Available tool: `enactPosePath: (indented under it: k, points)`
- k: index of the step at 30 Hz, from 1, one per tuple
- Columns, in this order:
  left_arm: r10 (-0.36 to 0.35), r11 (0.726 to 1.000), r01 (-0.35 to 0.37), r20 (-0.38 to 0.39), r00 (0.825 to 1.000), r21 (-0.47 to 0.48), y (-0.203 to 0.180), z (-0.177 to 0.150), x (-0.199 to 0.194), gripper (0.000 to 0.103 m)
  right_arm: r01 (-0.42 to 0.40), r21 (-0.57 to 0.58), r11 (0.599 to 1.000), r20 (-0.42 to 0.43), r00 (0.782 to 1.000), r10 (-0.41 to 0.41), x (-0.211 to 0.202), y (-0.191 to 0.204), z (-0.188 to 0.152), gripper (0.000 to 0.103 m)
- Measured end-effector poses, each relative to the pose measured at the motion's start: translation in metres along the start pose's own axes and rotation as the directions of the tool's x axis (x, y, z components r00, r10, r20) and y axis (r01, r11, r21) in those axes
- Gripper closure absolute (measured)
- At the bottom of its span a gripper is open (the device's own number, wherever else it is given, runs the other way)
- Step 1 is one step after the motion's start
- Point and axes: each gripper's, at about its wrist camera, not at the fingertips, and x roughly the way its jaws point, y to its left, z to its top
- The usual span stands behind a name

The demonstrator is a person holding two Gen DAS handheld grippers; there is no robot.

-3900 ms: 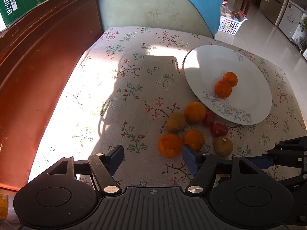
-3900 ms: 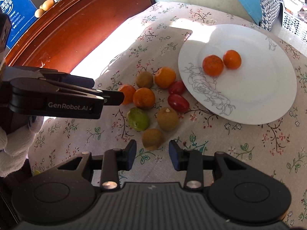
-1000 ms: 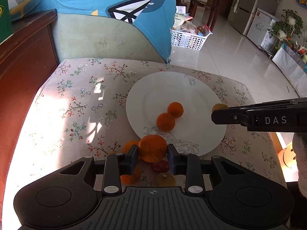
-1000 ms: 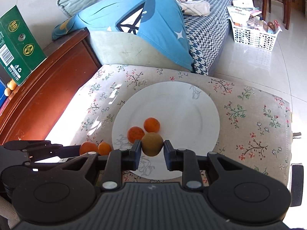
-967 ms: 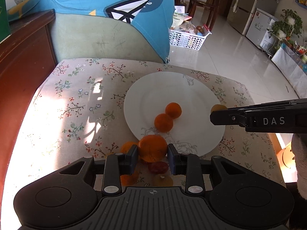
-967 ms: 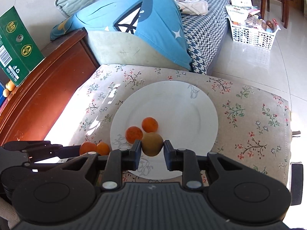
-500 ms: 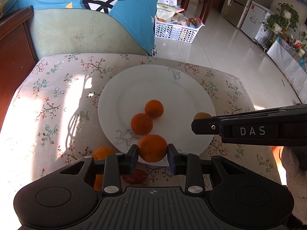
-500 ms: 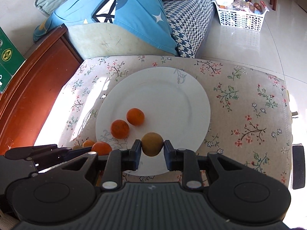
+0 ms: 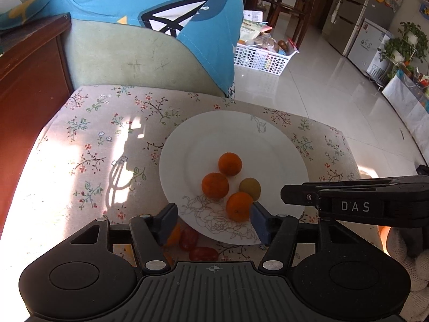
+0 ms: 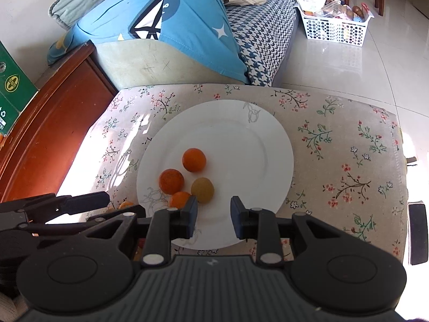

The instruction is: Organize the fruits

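Left gripper [image 9: 213,221]: we are hovering it over the near rim of the plate [image 9: 281,145]. The jaws are standing about half open, having just been opening. An orange [image 9: 238,206] is lying on the plate between them, close against the right-hand pad [image 9: 258,224] and well clear of the other. No grip on it.

Right gripper [image 10: 214,212]: we are holding it over the near part of the plate as well. The jaws are standing a little apart, with only bare plate in the gap. The brown fruit [image 10: 202,190] is sitting on the plate just past the left fingertip; we cannot tell whether the two touch.

On the plate, left of centre, four fruits are sitting in a loose cluster: the orange and the brown fruit side by side, then two more oranges [image 9: 215,185] [image 9: 230,163] farther in.

Off the plate, on the floral cloth [image 9: 88,145] just by the near rim, two red tomatoes [image 9: 189,238] [image 9: 203,253] are lying. Another orange fruit [image 9: 174,234] is showing there, partly hidden by the left finger.
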Motion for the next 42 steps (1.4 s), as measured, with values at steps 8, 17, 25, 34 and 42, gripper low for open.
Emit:
enactPosePath:
  k: [8,17,25,34,42]
  points:
    - [0.08,0.995,-0.081,-0.012,0.997,-0.058,0.031,0.001,-0.016,0.034,-0.047,-0.057,0.997,-0.031,0.999,0.045,0.002,0.016,-0.009,0.074]
    - [0.11,0.99,-0.111,-0.014,0.994,-0.088,0.053,-0.006,-0.035,0.033,-0.112,-0.126,0.986,-0.091,0.991,0.1,0.011,0.039,-0.024,0.074]
    - [0.125,0.988,-0.129,-0.048,0.991,-0.089,0.063,-0.017,-0.038,0.033,-0.157,-0.156,0.975,-0.156,0.979,0.133,0.025,0.056,-0.038,0.074]
    - [0.151,0.979,-0.157,-0.056,0.987,-0.13,0.083,-0.024,-0.054,0.033,-0.15,-0.156,0.976,-0.185,0.975,0.12,0.042,0.067,-0.047,0.072]
    - [0.173,0.975,-0.178,-0.051,0.984,-0.131,0.092,-0.03,-0.065,0.028,-0.159,-0.175,0.972,-0.2,0.972,0.123,0.046,0.074,-0.05,0.072]
